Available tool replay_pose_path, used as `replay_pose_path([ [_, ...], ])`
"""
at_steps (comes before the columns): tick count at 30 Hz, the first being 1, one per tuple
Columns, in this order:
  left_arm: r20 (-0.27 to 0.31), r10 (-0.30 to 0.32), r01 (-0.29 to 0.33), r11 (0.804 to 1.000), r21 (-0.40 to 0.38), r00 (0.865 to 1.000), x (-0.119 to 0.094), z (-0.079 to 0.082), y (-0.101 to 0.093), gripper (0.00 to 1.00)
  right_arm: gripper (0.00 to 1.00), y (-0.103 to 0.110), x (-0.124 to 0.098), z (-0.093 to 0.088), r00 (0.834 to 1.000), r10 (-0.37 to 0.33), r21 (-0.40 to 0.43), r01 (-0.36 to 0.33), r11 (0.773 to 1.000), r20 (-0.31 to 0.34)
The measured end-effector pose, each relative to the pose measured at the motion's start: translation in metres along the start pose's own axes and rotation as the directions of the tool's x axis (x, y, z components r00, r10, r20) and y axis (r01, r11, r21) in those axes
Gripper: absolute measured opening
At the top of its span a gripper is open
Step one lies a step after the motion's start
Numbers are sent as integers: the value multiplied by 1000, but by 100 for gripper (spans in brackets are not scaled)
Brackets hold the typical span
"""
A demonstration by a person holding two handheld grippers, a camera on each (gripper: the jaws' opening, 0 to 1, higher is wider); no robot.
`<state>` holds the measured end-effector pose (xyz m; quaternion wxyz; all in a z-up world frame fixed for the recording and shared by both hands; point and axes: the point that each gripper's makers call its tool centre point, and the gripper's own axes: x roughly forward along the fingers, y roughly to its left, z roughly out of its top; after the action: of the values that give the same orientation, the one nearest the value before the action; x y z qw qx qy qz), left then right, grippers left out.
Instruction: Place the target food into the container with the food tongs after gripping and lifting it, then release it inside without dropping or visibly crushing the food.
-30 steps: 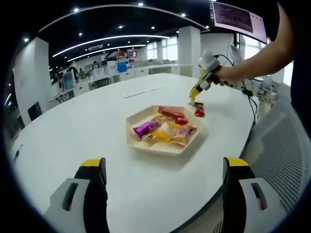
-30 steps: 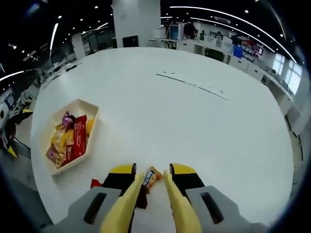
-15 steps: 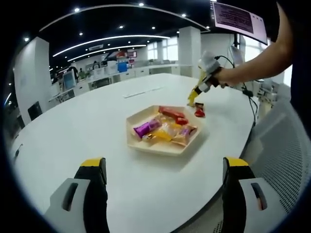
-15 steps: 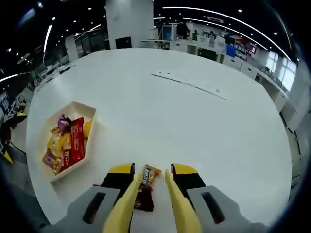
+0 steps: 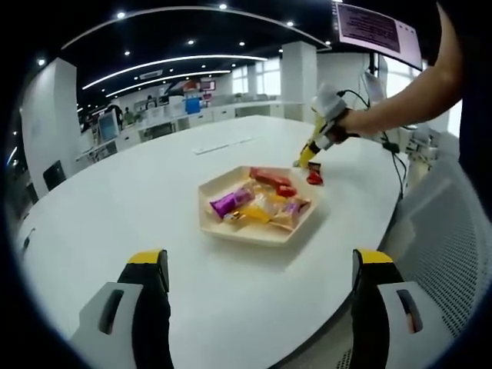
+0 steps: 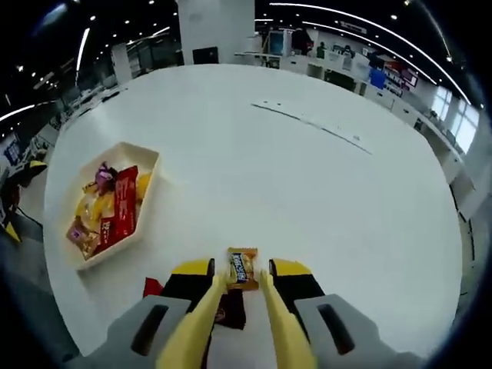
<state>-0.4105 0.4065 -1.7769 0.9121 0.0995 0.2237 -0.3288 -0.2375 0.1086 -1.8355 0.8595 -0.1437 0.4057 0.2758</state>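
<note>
Right gripper (image 6: 240, 286) has yellow tongs (image 6: 273, 323) pinched on an orange snack packet (image 6: 243, 267), held over the white table (image 6: 307, 184) (a dark red packet (image 6: 227, 307) lies just below). The hexagonal tray (image 6: 146, 165) of wrapped snacks (image 6: 108, 211) sits well to its left. Left gripper (image 5: 257, 284) hangs spread wide, nothing between its jaws, facing the tray.
</note>
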Motion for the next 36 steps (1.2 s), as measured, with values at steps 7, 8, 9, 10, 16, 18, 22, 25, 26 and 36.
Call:
replay_pose_path([
  [7,-1,2,-2,1000,-2,1000,0,-1,0,95,27,3,2,4,999,29,-75,-28,997,16],
  [8,1,1,-1,1000,-1,1000,0,0,0,95,26,3,2,3,999,31,-74,-30,997,7],
  [9,1,1,-1,1000,-2,1000,0,0,0,95,26,3,2,3,999,36,-71,-35,997,3],
  [10,0,2,-2,1000,-1,1000,0,0,1,95,25,3,2,2,999,36,-75,-36,997,-3],
  [16,0,2,-2,1000,-5,1000,0,0,0,95,26,4,2,5,998,56,-92,-54,994,23],
  [18,-1,3,-3,1000,-3,1000,0,0,1,95,26,4,3,6,998,64,-123,-60,991,22],
  [22,1,4,-4,1000,-5,1000,0,0,1,95,20,8,3,4,997,71,-127,-69,990,11],
  [25,2,7,-7,1000,-6,1000,-1,1,1,95,18,9,2,4,997,76,-111,-75,991,5],
  [26,2,6,-6,1000,-7,1000,-1,0,1,95,18,9,1,4,997,79,-107,-77,991,8],
  [36,4,9,-9,1000,-7,1000,-1,1,2,95,17,6,-2,10,997,71,-113,-68,991,21],
])
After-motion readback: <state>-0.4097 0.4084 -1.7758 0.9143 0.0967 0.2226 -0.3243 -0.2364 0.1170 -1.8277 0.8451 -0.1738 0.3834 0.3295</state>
